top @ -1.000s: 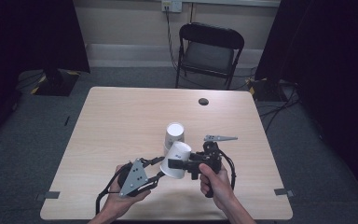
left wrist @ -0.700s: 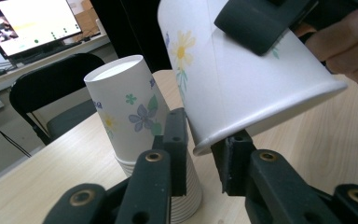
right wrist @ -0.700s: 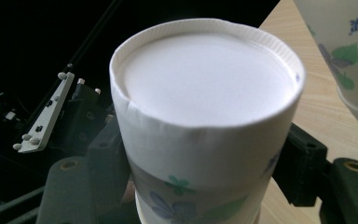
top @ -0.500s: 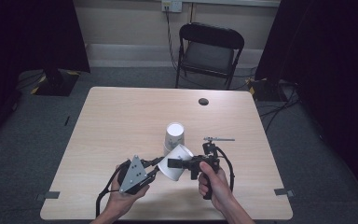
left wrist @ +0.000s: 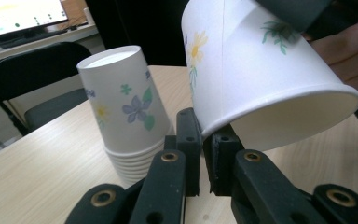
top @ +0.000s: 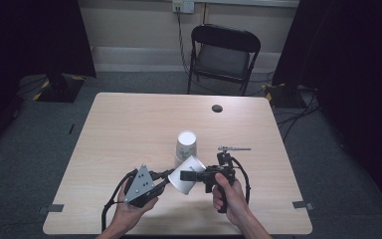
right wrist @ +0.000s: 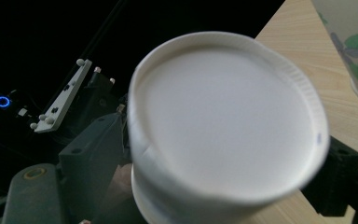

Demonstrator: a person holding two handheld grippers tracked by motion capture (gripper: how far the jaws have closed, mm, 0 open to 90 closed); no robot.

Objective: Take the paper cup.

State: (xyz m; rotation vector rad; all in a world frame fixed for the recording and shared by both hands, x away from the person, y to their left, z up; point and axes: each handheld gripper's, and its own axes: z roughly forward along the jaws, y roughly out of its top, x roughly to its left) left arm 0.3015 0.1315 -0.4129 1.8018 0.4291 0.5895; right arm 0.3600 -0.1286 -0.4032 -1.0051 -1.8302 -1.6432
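The right gripper [top: 193,175] pinches 1 white flowered paper cup [top: 185,175] sideways, rim toward the closed left gripper [top: 165,175] just beside it.

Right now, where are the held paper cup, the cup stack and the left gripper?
held paper cup [top: 187,175], high view, its side wall.
cup stack [left wrist: 121,105], left gripper view, top cup's wall.
left gripper [left wrist: 204,149], left gripper view, between fingertips.
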